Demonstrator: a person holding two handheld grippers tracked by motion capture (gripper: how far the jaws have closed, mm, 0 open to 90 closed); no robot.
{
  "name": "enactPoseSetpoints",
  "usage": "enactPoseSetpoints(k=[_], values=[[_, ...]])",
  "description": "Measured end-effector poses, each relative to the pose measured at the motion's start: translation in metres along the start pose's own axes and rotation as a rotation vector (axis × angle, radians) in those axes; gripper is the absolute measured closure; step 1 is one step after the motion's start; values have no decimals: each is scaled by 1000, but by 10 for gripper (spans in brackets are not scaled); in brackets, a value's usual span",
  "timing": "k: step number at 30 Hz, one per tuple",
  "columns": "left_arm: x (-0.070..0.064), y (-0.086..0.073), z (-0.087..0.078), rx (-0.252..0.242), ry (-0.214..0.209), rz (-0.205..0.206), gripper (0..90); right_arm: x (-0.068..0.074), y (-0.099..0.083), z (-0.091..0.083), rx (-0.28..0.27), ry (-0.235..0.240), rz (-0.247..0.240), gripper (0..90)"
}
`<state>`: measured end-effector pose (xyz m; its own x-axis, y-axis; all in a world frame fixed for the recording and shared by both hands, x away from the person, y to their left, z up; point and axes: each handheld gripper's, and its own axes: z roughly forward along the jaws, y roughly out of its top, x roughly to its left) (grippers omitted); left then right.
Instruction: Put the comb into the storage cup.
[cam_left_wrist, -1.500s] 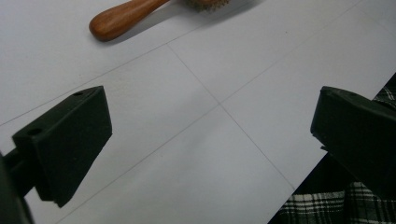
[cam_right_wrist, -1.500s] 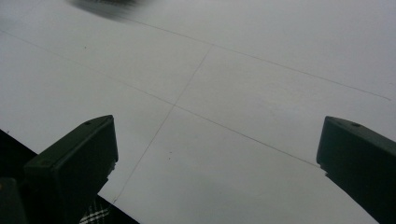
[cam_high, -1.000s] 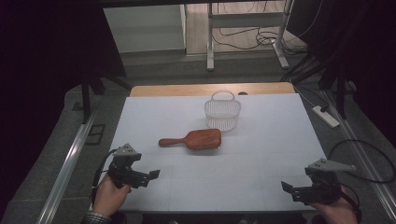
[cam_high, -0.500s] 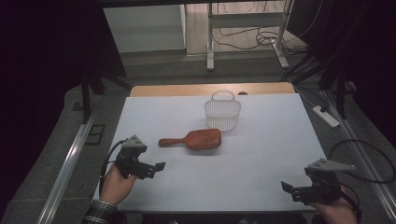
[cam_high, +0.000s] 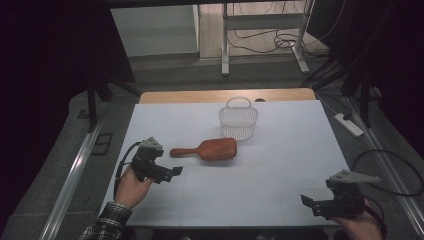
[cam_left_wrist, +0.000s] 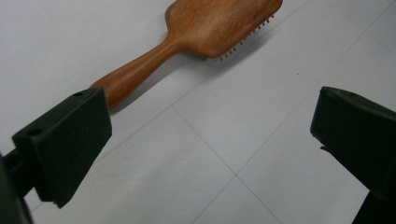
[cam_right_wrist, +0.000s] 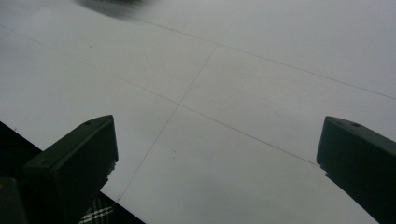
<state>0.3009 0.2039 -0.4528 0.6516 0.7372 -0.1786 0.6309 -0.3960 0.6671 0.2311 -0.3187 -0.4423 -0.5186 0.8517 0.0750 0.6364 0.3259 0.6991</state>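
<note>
A brown wooden hairbrush (cam_high: 205, 149) lies bristles down in the middle of the white table (cam_high: 280, 165), its handle pointing left. In the left gripper view the hairbrush (cam_left_wrist: 205, 28) lies ahead, with its handle end close to the left jaw. My left gripper (cam_high: 175, 172) is open and empty, just in front of and left of the handle; in its own view the left gripper (cam_left_wrist: 212, 135) has its jaws wide apart. My right gripper (cam_high: 307, 202) is open near the front right corner, and the right gripper (cam_right_wrist: 217, 158) hovers over bare table.
A white mesh basket (cam_high: 238, 120) with a handle stands just behind the brush head. A wooden strip (cam_high: 200, 96) borders the far table edge. On the floor at the right lie a power strip (cam_high: 348, 124) and a cable (cam_high: 385, 160).
My left gripper has moved forward and to the right, toward the hairbrush handle. The right gripper, the brush and the basket have stayed put.
</note>
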Motion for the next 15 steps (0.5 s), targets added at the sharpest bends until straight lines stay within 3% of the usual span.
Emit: enactPoseSetpoints(k=[15], values=[[3, 21, 18, 31, -9, 5, 0, 0, 0, 0, 3, 2, -4, 0]])
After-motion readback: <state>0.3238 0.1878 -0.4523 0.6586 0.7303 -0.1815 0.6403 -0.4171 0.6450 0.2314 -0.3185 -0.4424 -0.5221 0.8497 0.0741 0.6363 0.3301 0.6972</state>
